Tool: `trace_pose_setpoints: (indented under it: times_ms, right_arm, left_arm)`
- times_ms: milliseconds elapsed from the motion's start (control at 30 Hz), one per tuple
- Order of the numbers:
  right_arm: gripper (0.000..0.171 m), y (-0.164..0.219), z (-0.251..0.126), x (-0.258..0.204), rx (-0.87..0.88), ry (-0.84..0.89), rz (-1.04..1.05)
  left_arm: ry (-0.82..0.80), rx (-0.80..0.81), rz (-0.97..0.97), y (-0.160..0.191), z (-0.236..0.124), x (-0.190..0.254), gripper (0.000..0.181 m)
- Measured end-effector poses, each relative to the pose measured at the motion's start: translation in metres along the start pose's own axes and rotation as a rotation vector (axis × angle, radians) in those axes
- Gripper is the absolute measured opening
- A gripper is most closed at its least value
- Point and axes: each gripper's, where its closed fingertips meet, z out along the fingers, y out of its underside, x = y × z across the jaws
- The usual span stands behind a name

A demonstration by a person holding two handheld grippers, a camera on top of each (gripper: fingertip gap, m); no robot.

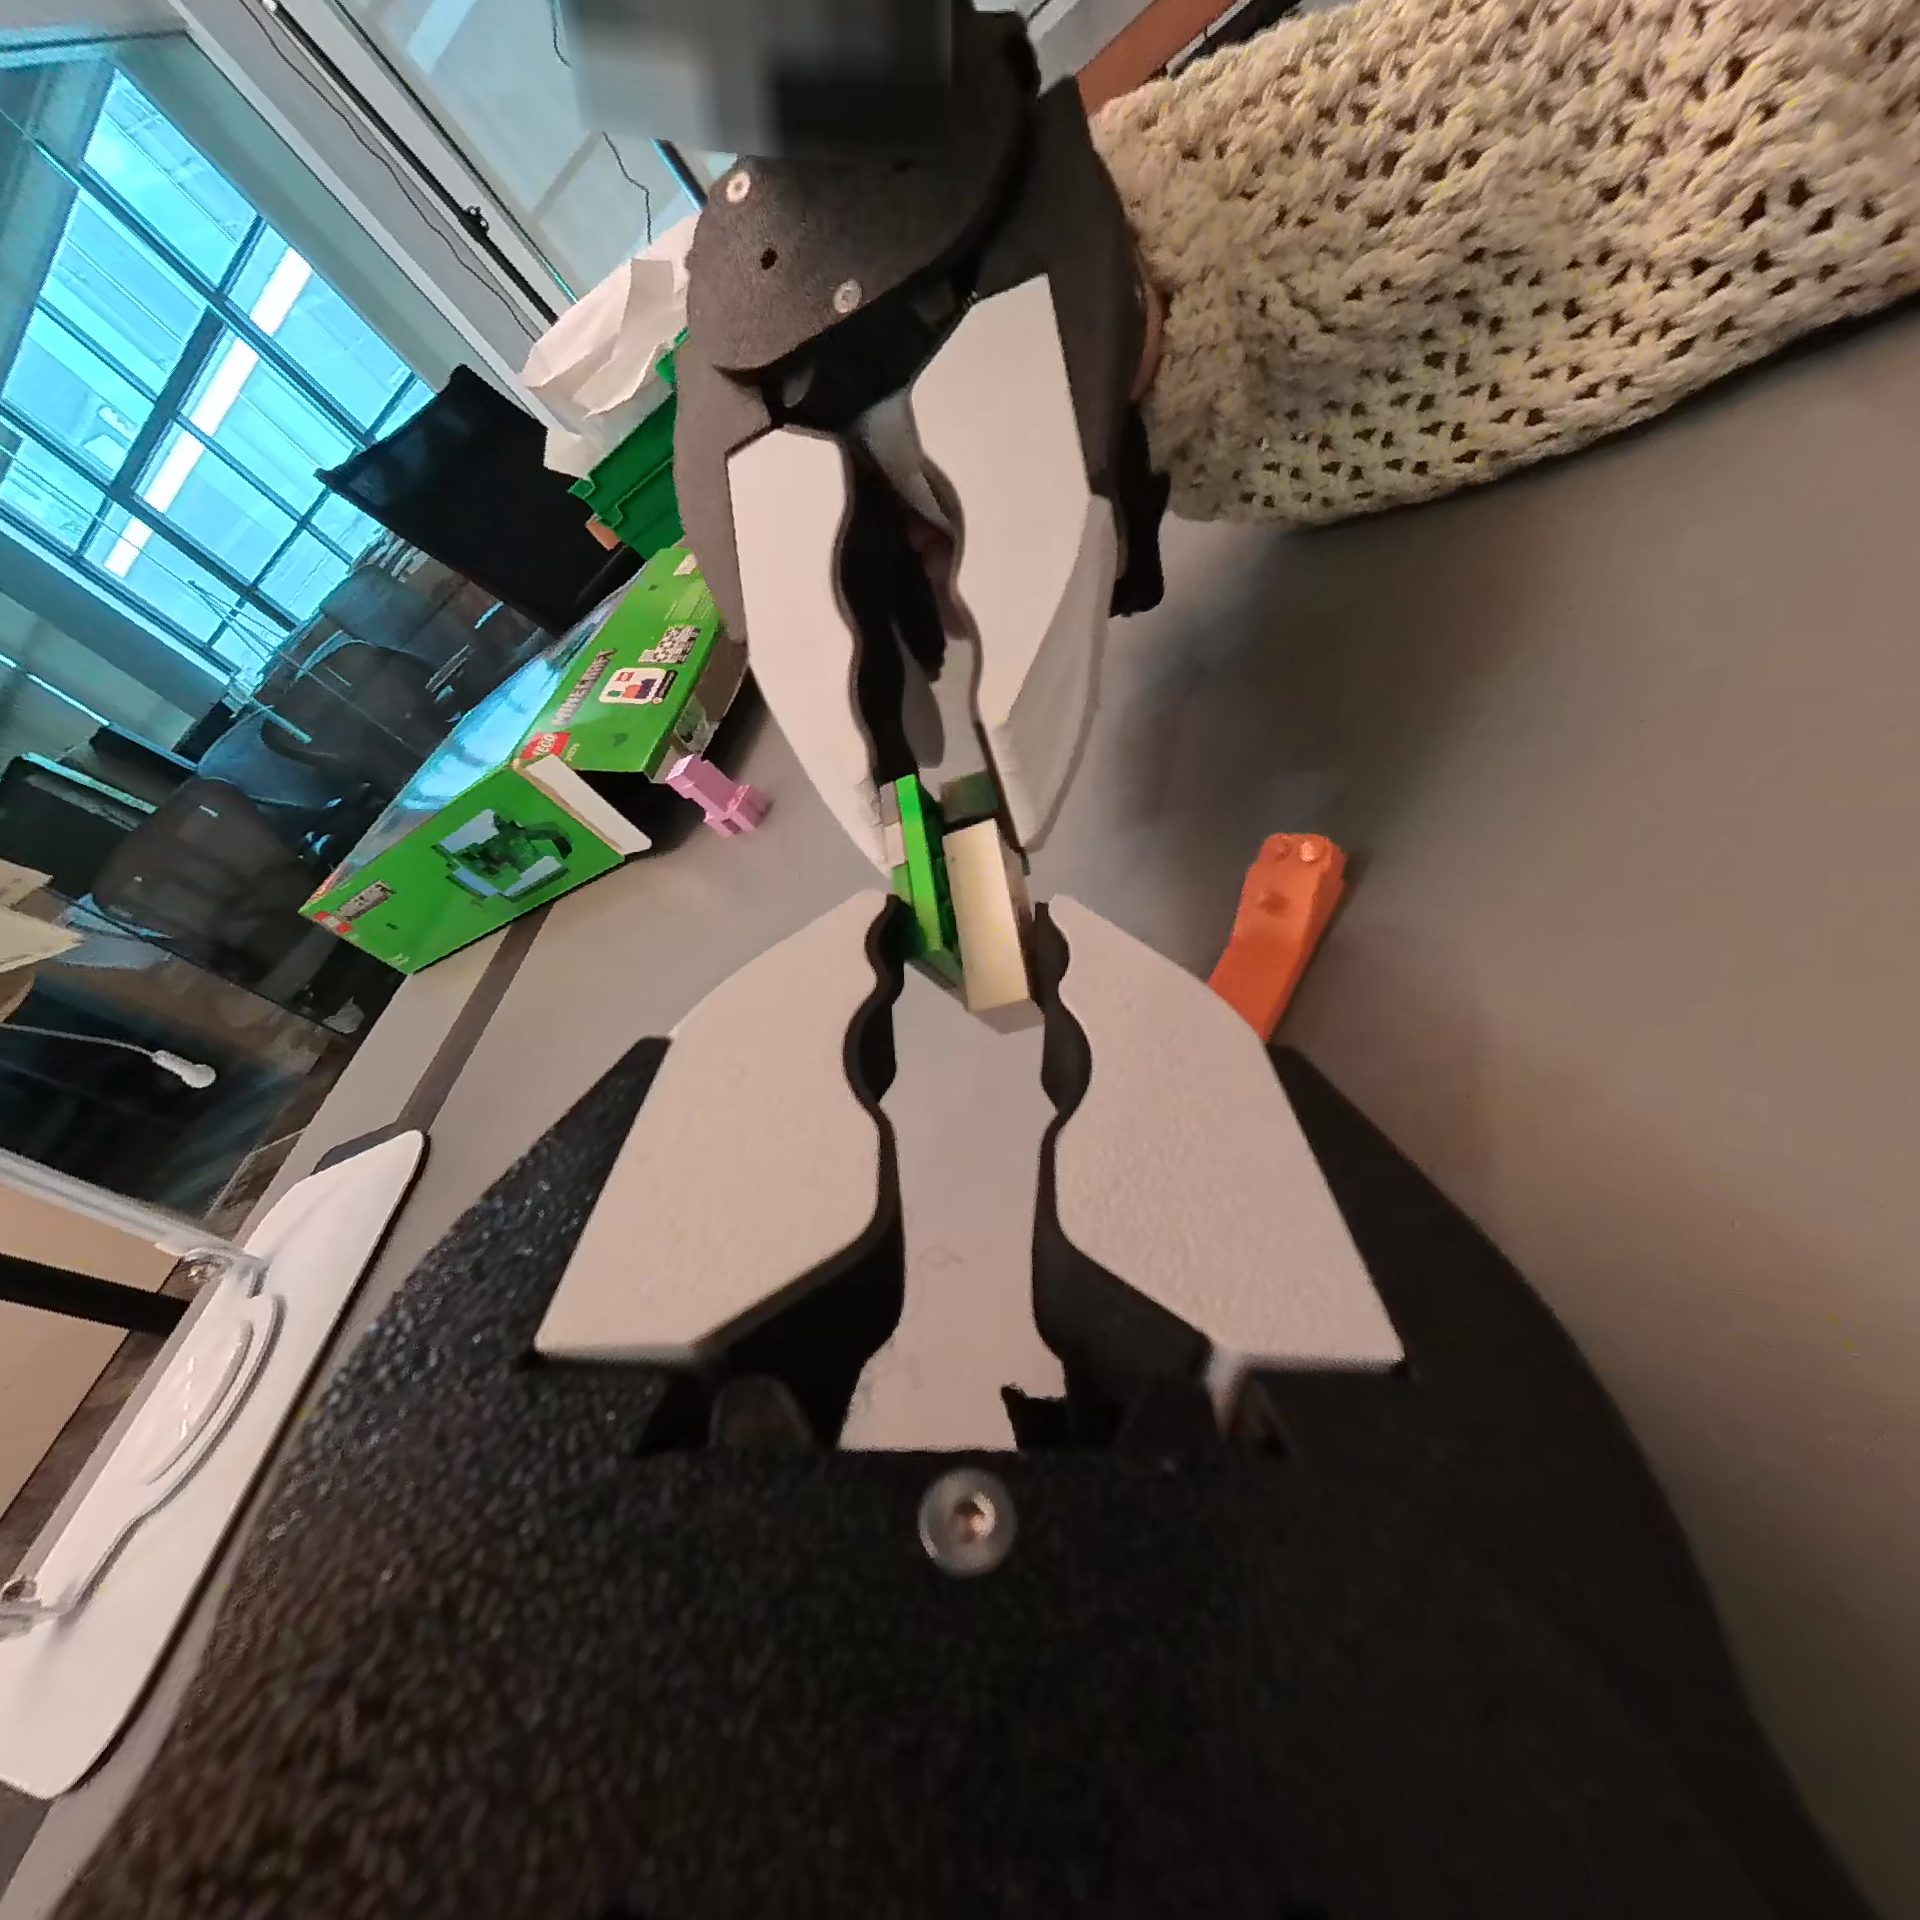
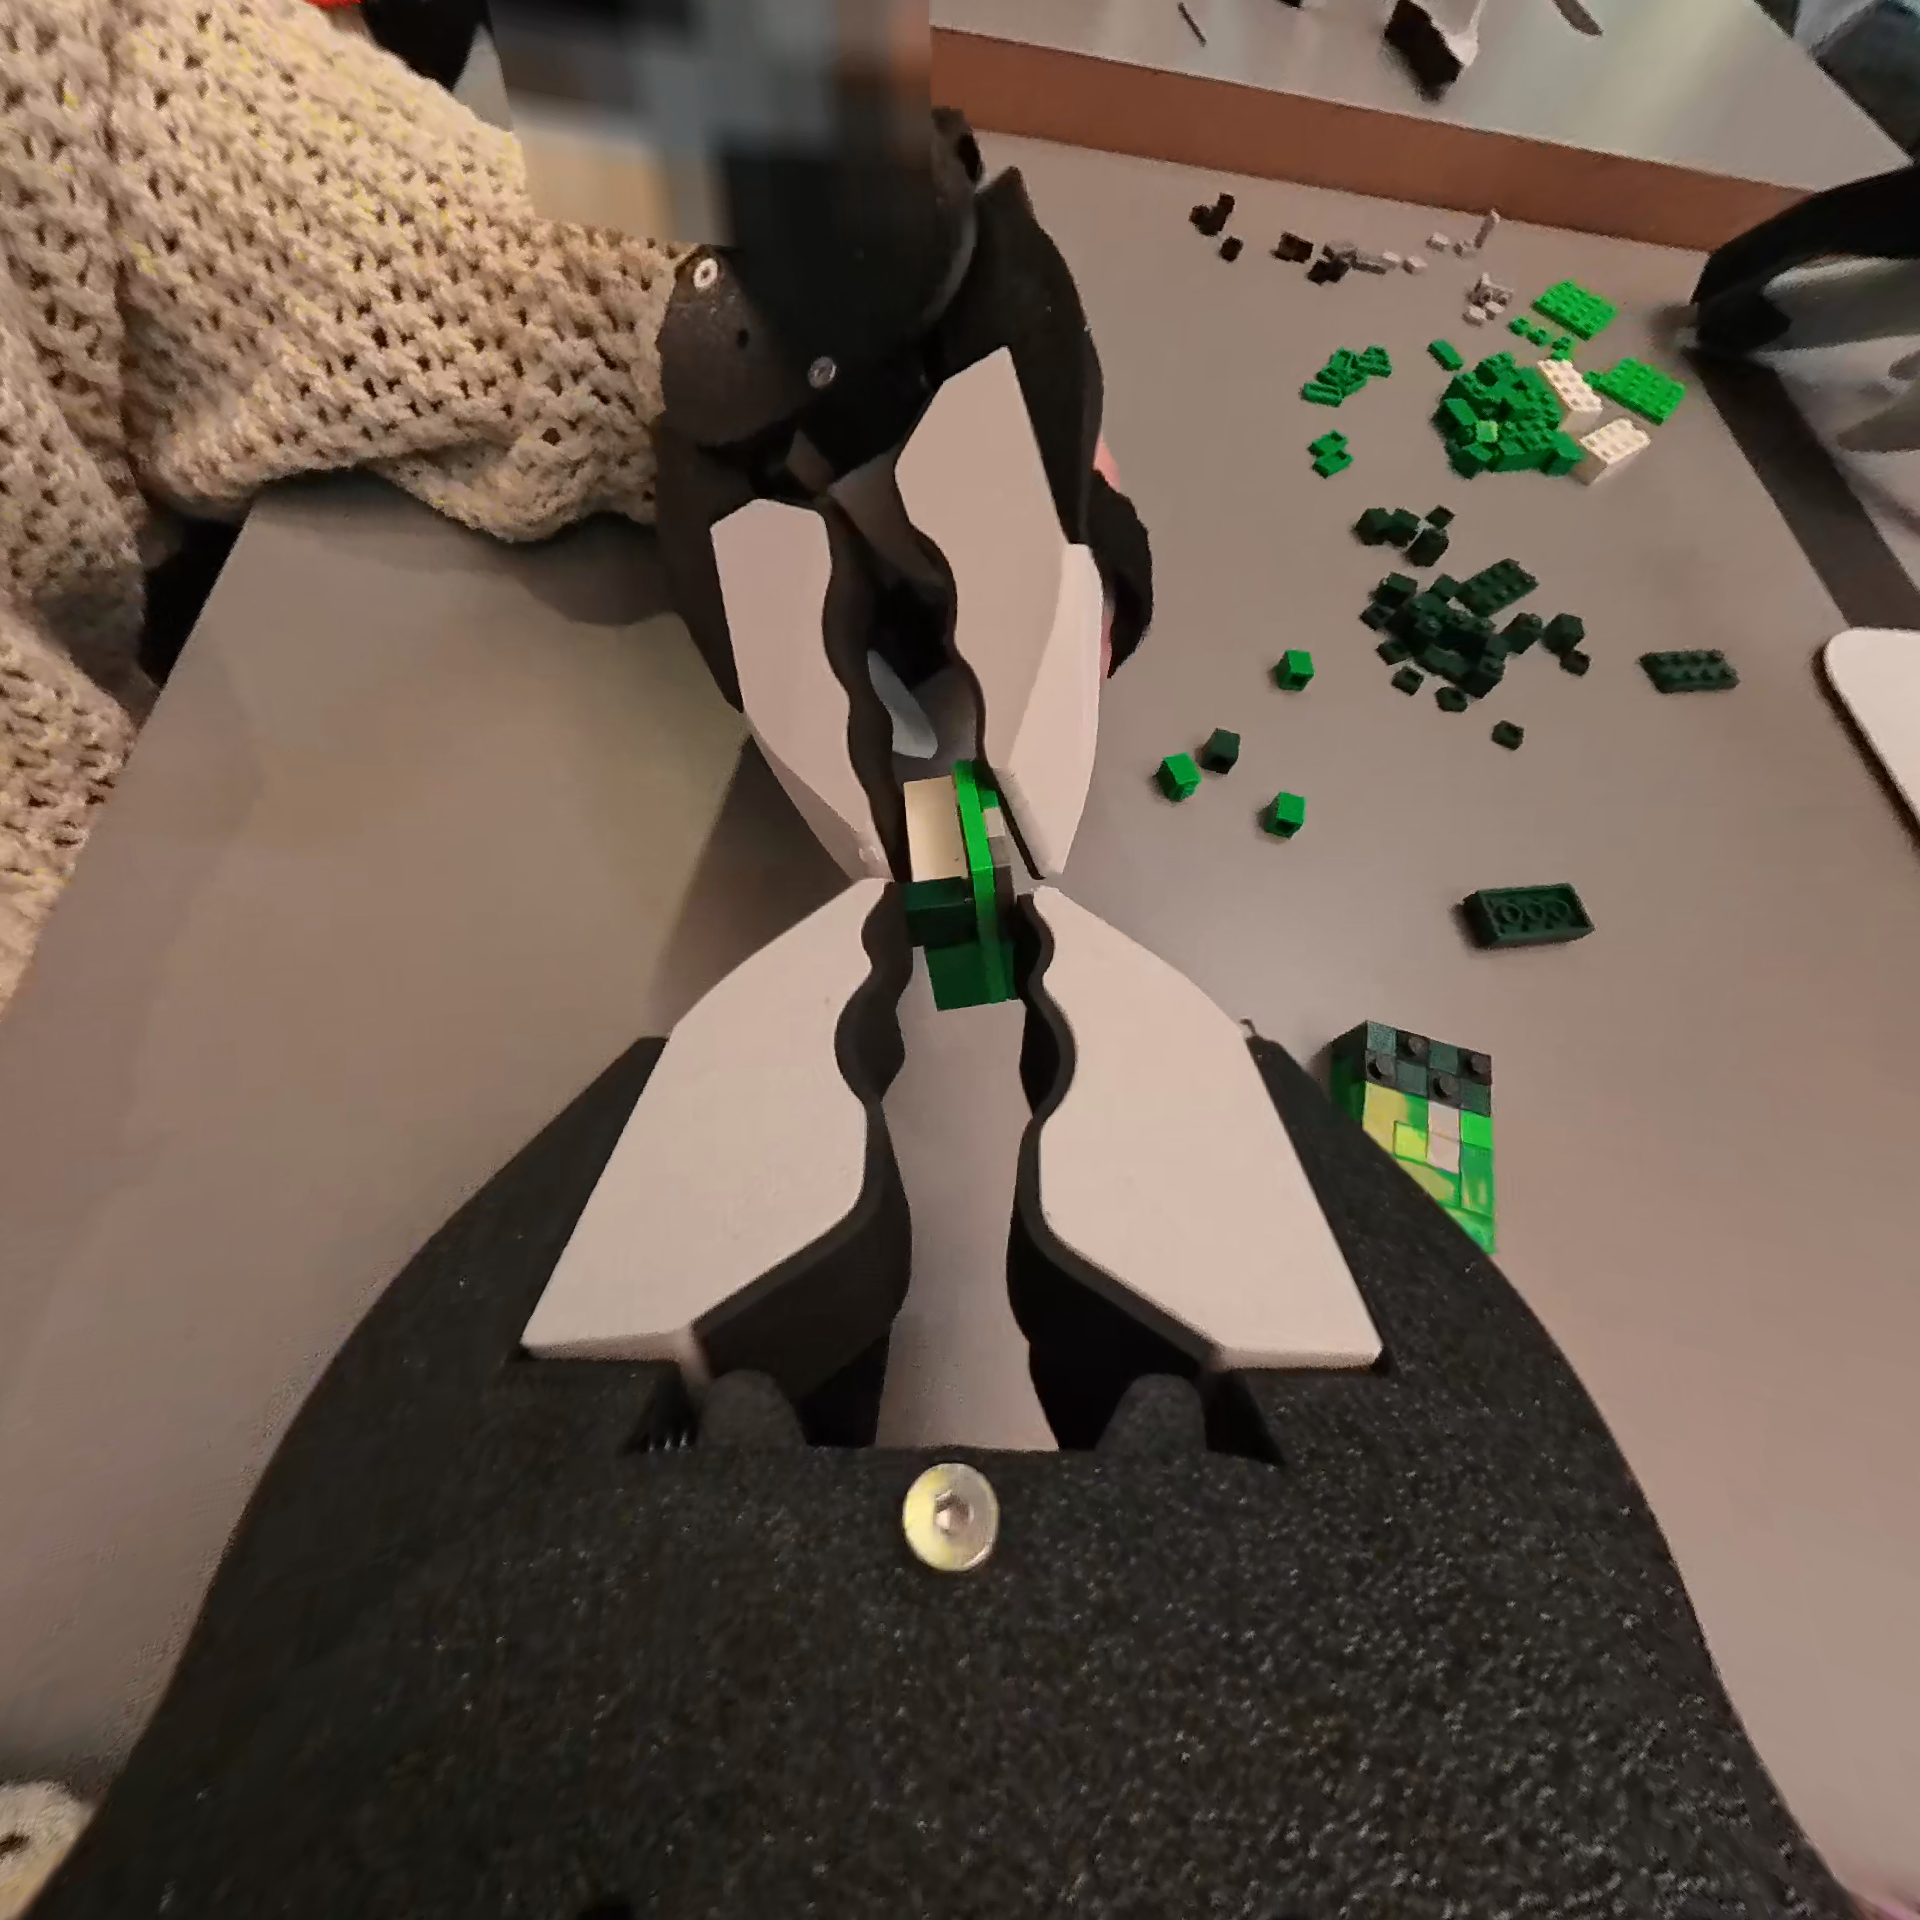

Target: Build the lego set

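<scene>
I hold both grippers tip to tip above the table (image 2: 416, 831), left gripper (image 1: 961, 914) and right gripper (image 2: 951, 904) each clamped narrow on the assembly (image 2: 961, 914), loose bricks (image 2: 1475, 520) well apart to my right.

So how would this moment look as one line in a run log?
stage: joining pieces | left gripper: shut on lego assembly | right gripper: shut on lego assembly | loose bricks: on table

Green-and-white lego assembly (image 2: 961, 904) edge-up, above grey table (image 2: 416, 779)
</scene>
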Motion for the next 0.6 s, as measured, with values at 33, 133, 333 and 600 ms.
trace_pose_setpoints:
  times_ms: [33, 133, 333, 600]
  right_arm:
    - [0.019, 0.0003, -0.0002, -0.0012, -0.005, -0.001, -0.019]
    - [0.019, 0.0004, -0.0008, -0.0025, -0.006, 0.009, -0.073]
    - [0.02, -0.0057, -0.0021, 0.0002, 0.05, -0.019, 0.048]
    - [0.021, -0.0022, 0.0009, 0.0035, 0.042, 0.019, 0.017]
  left_arm:
    - [0.005, 0.004, -0.004, -0.0006, 0.0, 0.0009, 0.024]
    - [0.01, 0.013, -0.006, -0.0017, -0.0002, 0.0016, 0.024]
    - [-0.02, 0.02, -0.013, -0.0025, -0.0006, -0.0031, 0.024]
    - [-0.032, 0.02, -0.008, -0.0019, -0.0009, -0.0052, 0.022]
